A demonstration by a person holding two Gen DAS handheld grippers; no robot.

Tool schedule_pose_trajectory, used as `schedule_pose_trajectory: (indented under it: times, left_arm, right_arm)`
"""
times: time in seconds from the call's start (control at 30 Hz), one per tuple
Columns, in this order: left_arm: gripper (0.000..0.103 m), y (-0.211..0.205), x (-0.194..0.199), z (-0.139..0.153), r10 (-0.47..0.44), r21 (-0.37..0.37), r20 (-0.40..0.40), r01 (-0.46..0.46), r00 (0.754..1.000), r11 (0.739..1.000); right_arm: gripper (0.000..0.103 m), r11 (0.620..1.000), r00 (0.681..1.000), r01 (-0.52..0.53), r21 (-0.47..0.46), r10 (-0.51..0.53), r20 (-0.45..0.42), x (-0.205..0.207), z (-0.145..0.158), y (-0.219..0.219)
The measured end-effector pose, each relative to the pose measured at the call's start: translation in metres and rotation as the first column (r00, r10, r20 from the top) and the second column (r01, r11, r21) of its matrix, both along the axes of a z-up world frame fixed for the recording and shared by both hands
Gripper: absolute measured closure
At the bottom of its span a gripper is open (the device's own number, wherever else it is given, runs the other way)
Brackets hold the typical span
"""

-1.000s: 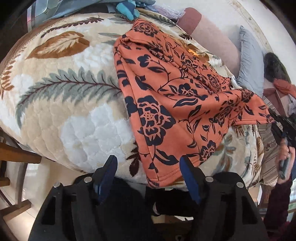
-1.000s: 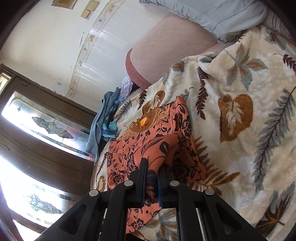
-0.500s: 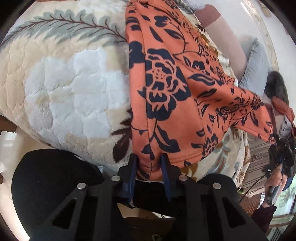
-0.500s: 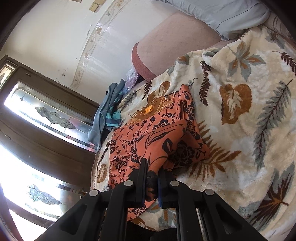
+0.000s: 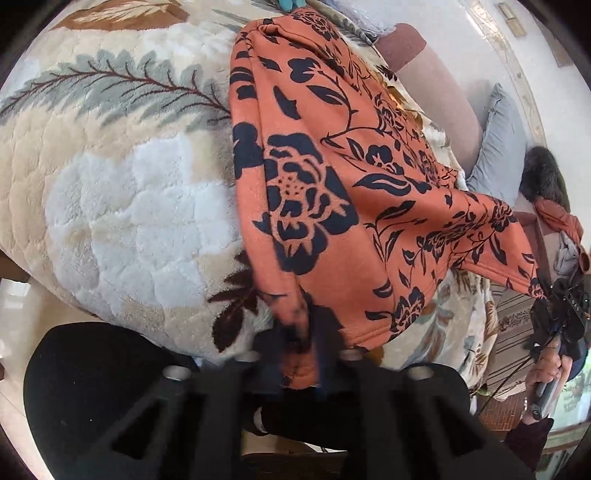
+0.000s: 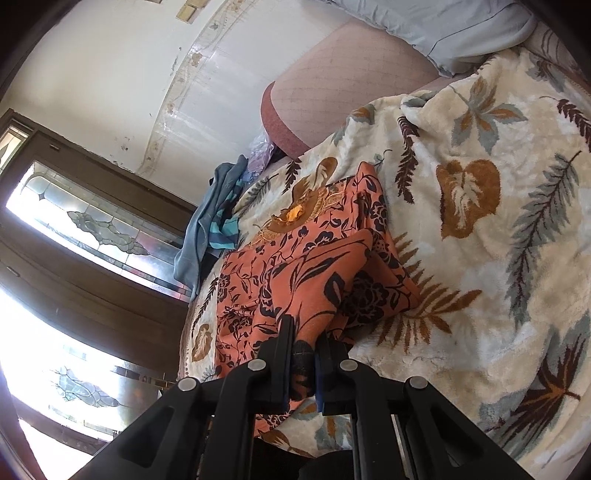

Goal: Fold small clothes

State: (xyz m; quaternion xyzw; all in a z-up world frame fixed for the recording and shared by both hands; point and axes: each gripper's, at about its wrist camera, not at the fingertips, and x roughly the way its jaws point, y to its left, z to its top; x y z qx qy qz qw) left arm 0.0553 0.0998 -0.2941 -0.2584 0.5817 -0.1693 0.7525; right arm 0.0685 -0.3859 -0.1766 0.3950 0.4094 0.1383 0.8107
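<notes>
An orange garment with a dark blue flower print [image 5: 332,192] lies across a cream leaf-patterned blanket [image 5: 122,206] on a bed. My left gripper [image 5: 301,343] is shut on the garment's near hem corner at the bed's edge. In the right wrist view the same orange garment [image 6: 295,266] is partly doubled over, and my right gripper [image 6: 303,350] is shut on another bunched edge of it. The right gripper [image 5: 561,314] and the hand holding it show small at the far right of the left wrist view, pulling that end of the cloth taut.
A pink bolster [image 6: 343,88] and a grey pillow [image 6: 454,26] lie at the head of the bed. A blue-grey garment [image 6: 210,221] hangs over the bed's far side near a stained-glass door [image 6: 85,229]. More clothes [image 5: 557,218] are piled beyond the bed.
The left gripper came down onto the garment's hem and its jaws went from wide open to shut on it. The right gripper kept its grip and shifted slightly, tightening the cloth.
</notes>
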Motion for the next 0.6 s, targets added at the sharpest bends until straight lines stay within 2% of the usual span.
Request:
schedule_pose_trajectory:
  times: [0.17,0.33,0.43,0.6]
  left_arm:
    - [0.097,0.002,0.001,0.021,-0.013,-0.016,0.075,0.014,0.997,1.000]
    - [0.097,0.018,0.012,0.070,-0.010,-0.089,0.176,0.026,0.984,0.996]
    - [0.097,0.034,0.035,0.101,0.017,-0.135,0.229,0.014,0.973,0.991]
    - [0.097,0.051,0.098,0.144,0.061,-0.129,0.309,-0.022,0.949,0.991]
  right_arm:
    - [0.094,1.000,1.000,-0.008,-0.018,0.008,0.015,-0.002,0.009,0.003]
    - [0.094,1.000,0.999,0.008,-0.017,-0.007,0.046,-0.005,0.025,-0.002]
    - [0.094,1.000,0.998,0.016,-0.007,-0.015,0.067,-0.002,0.035,-0.007]
    - [0.094,1.000,0.996,0.028,0.006,-0.028,0.080,0.023,0.046,-0.010]
